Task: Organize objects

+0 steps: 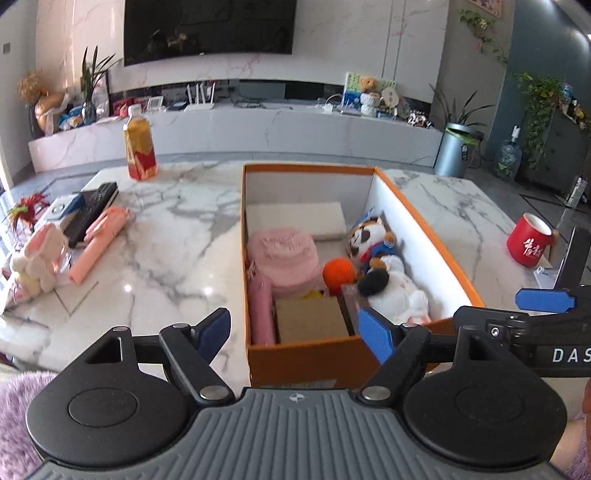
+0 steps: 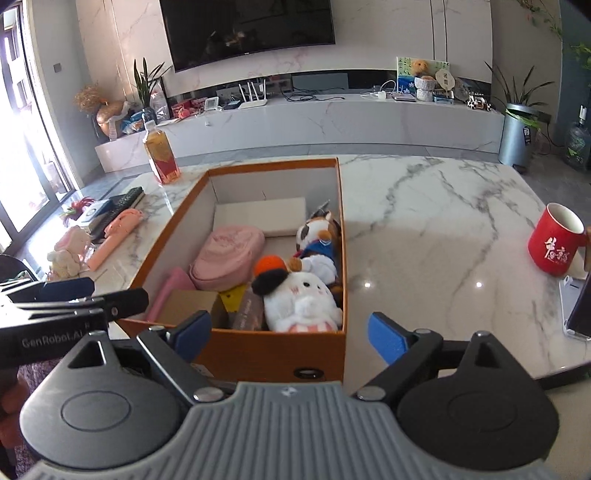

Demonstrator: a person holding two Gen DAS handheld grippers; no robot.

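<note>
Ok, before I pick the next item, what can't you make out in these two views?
- Left wrist view: yellow item in the orange box, mostly covered by the pink hat.
- Right wrist view: dark device beside the red mug, cut by the right edge.
- Both views: items left of the box, too small to identify.

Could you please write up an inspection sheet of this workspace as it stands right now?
Surface: white marble table, glossy, with grey veins.
Job's things: orange box holding a pink hat, orange ball, calico plush, white plush and a cardboard box.
Clutter: drink bottle, remote, pink umbrella and rabbit plush left of the box; red mug to its right.
Grippers: left gripper and right gripper both open, nothing between the fingers.
Cables: on the TV console only.
Surroundings: wall TV, potted plants, grey bin.
</note>
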